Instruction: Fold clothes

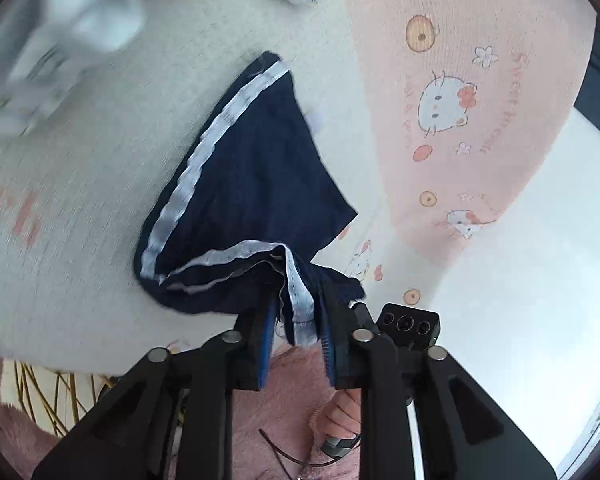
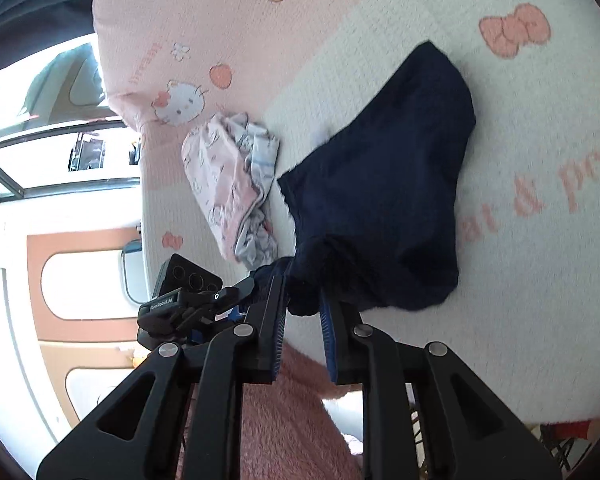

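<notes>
Only rightward, crumpled pink garment (image 2: 232,184)

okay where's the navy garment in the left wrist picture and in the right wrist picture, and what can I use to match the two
Left wrist view: navy garment at centre, white stripe showing, its near end between the left tongs.
Right wrist view: navy garment right of centre, no stripe visible, bunched near end between the right tongs.
Shared landmark: the pink cat-print blanket beyond it.
</notes>
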Tool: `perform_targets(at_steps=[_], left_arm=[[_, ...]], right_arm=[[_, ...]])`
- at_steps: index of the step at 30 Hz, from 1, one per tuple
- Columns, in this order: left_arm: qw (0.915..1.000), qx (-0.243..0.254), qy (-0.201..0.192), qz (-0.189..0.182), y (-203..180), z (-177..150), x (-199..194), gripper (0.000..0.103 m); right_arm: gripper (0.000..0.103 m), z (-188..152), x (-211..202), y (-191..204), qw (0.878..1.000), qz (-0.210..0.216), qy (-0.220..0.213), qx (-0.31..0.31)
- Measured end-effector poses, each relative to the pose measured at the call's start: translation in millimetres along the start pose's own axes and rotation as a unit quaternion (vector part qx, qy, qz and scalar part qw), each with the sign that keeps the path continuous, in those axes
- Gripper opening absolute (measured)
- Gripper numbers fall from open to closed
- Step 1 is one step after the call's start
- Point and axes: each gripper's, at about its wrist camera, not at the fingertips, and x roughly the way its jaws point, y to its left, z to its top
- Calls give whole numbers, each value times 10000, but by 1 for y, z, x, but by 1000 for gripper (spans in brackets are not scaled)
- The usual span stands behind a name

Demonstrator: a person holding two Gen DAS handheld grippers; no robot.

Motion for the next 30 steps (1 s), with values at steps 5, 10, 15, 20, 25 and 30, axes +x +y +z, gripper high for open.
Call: perform_targets(at_steps=[5, 10, 15, 20, 25, 30], left_arm=[[9838, 1378, -531, 1020, -47, 26, -7, 57], [9166, 2955, -782, 2576, -66, 3, 8, 57], [8719, 3577, -615, 3287, -58, -15, 38, 57], [8507, 3812, -561, 3576, -58, -19, 50, 13], [8503, 3885, -992, 3409, -72, -20, 24, 12], [8339, 4118, -1170, 3484, -87, -9, 22, 12]], right_arm=[[38, 32, -2, 24, 9917, -831, -410, -887], [41, 21, 1, 53, 9391, -2326, -856, -2379], [41, 10, 37, 41, 9129, -2828, -253, -2931], [16, 14, 61, 27, 9163, -2762, 72, -2899], [8, 15, 50, 40, 9185, -2505, -162, -3057], [8, 24, 45, 58, 9075, -2599, -462, -3267]])
